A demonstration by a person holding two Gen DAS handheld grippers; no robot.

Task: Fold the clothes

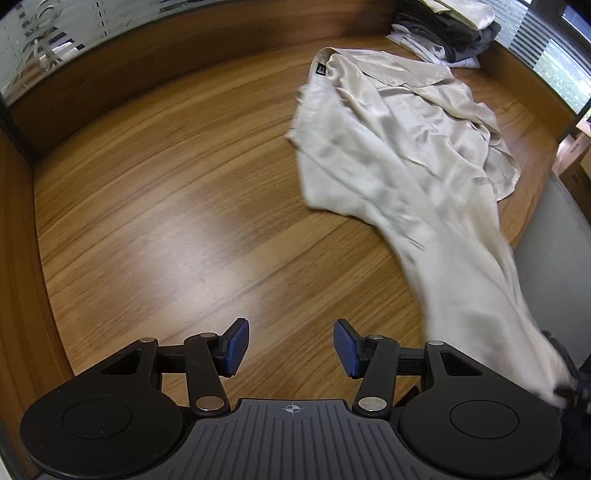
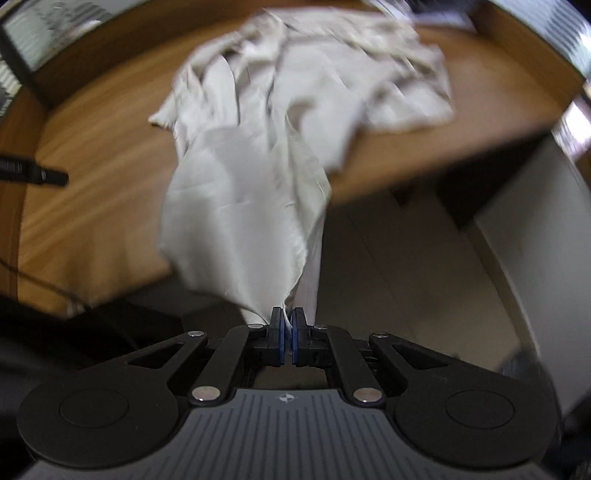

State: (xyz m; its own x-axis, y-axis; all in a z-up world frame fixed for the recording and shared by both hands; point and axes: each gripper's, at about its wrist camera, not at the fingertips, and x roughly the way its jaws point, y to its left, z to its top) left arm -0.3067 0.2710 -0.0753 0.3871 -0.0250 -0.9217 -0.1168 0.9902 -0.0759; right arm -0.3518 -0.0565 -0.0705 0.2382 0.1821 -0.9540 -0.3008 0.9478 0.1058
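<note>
The right gripper is pinching an edge of the beige shirt, stretching it off the wooden table. The left gripper is hovering with jaws apart, holding nothing.

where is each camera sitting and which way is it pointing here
Left wrist: sits on the left gripper, looks steeply down over the wooden table toward the beige shirt and a stack of folded clothes; its own open, empty fingers show.
Right wrist: sits on the right gripper, looks down past the table edge; its fingers are shut on a corner of the shirt.
Shared: both see the same shirt and table.
</note>
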